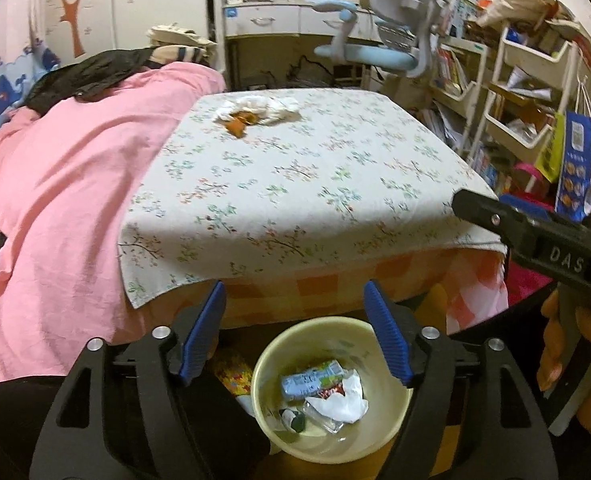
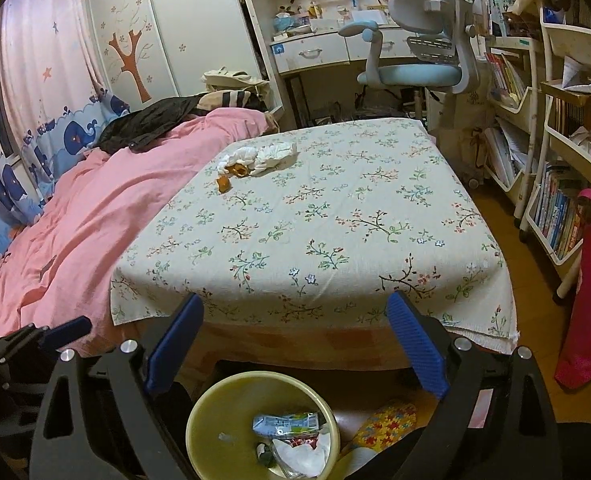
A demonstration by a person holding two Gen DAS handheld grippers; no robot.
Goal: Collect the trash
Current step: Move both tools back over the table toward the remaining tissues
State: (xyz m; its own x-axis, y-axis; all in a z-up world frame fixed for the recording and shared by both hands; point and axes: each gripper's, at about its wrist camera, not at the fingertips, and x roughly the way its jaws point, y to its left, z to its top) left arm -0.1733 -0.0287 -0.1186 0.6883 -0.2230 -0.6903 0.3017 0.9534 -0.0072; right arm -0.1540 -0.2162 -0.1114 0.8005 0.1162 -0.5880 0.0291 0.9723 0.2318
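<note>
A cream waste bin (image 1: 260,364) stands on the floor below the near edge of the floral-cloth table (image 1: 295,184). In it lie a blue-green wrapper (image 1: 311,378) and a crumpled white tissue (image 1: 341,400). My left gripper (image 1: 295,322) hangs open right above the bin, nothing between its blue pads. My right gripper (image 2: 295,340) is open too and empty, just above the bin (image 2: 199,412) and the table edge. At the table's far left lie crumpled white tissues (image 2: 267,154) with orange peel (image 2: 223,182); the left wrist view also shows this pile (image 1: 255,108).
A pink blanket (image 1: 63,184) covers the bed on the left. A desk chair (image 2: 419,64) stands behind the table. White shelf carts with books (image 2: 551,184) and a pink bag (image 2: 587,304) line the right. A puzzle-patterned item (image 2: 387,420) lies beside the bin.
</note>
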